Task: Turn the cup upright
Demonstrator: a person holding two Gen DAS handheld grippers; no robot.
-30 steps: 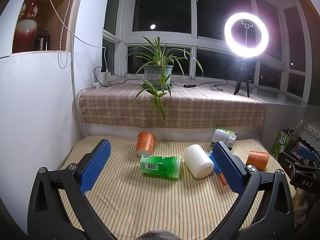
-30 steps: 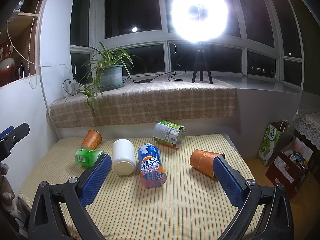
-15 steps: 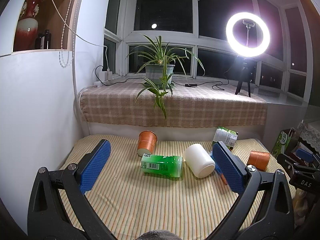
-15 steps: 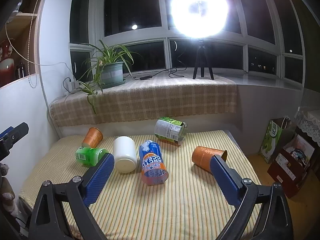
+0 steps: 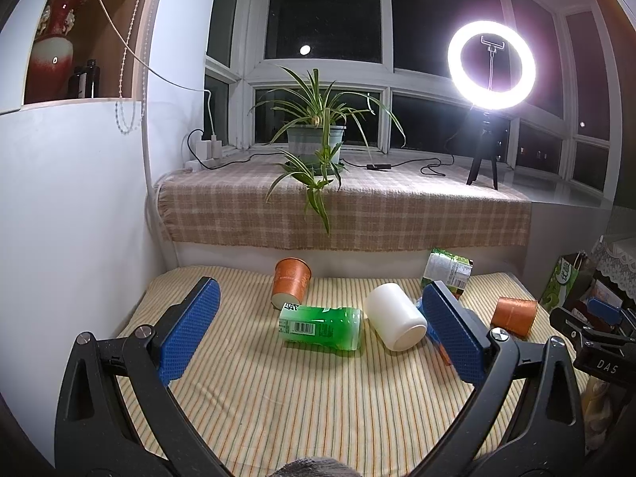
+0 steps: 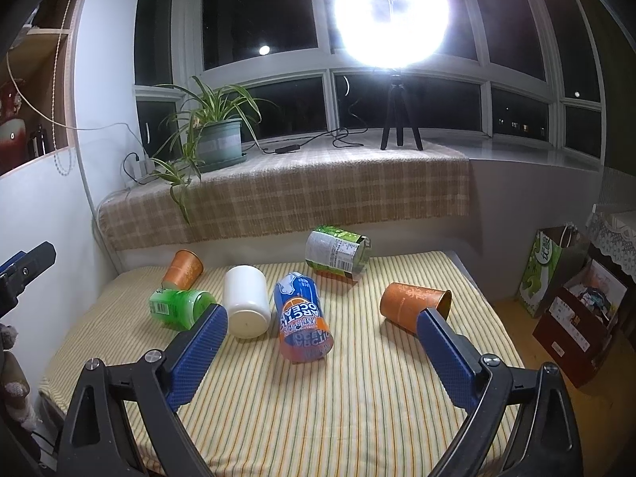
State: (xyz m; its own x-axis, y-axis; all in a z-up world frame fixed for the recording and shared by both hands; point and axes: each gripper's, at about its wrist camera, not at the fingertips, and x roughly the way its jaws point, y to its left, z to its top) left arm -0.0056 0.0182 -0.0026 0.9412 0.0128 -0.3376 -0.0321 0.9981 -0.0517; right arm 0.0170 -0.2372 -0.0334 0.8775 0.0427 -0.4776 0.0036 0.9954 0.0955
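Several cups lie on their sides on the striped table (image 5: 302, 405). An orange cup (image 5: 290, 283) lies at the back left, a green cup (image 5: 321, 326) and a white cup (image 5: 395, 321) in the middle, another orange cup (image 5: 513, 315) at the right. In the right wrist view they show as the orange cup (image 6: 183, 270), green cup (image 6: 179, 308), white cup (image 6: 245, 300), a blue-orange cup (image 6: 304, 318), a green-white cup (image 6: 338, 252) and the right orange cup (image 6: 413, 305). My left gripper (image 5: 318, 334) and right gripper (image 6: 318, 349) are open, empty, short of the cups.
A checked cloth ledge (image 5: 357, 210) with a potted plant (image 5: 316, 145) and a ring light (image 5: 491, 65) runs behind the table. A white wall (image 5: 71, 206) bounds the left. Bags and boxes (image 6: 572, 290) stand on the floor at the right.
Both grippers have drifted slightly nearer the cups. The right view has shifted a little to the right and down. No cup has moved.
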